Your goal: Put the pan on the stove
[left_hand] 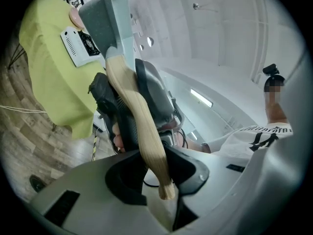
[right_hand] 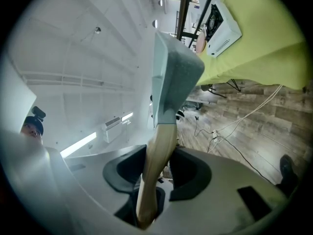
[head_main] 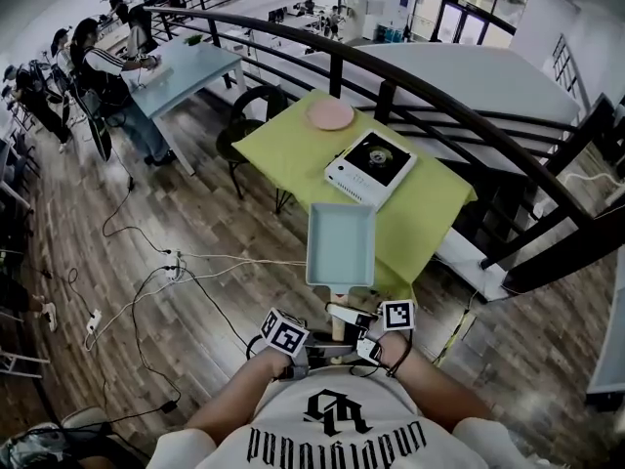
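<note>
Pan [head_main: 340, 244], square and pale blue-green with a wooden handle [right_hand: 157, 160], is held in the air by both grippers, over the near edge of the surface [head_main: 283, 149] with its yellow-green cloth. Left gripper [left_hand: 156, 173]: jaws part-closed and clamped on the handle close to its free end, which sticks out just past the pads. Right gripper [right_hand: 156, 175]: jaws likewise part-closed on the handle, which runs up between them to the pan body. In the head view the two grippers sit side by side just in front of the person's chest. White stove [head_main: 370, 167] lies flat on the surface beyond the pan, not touching it. Pink plate [head_main: 329, 114] lies farther back on the same surface. Wood floor [head_main: 195, 291] below, with cables.
</note>
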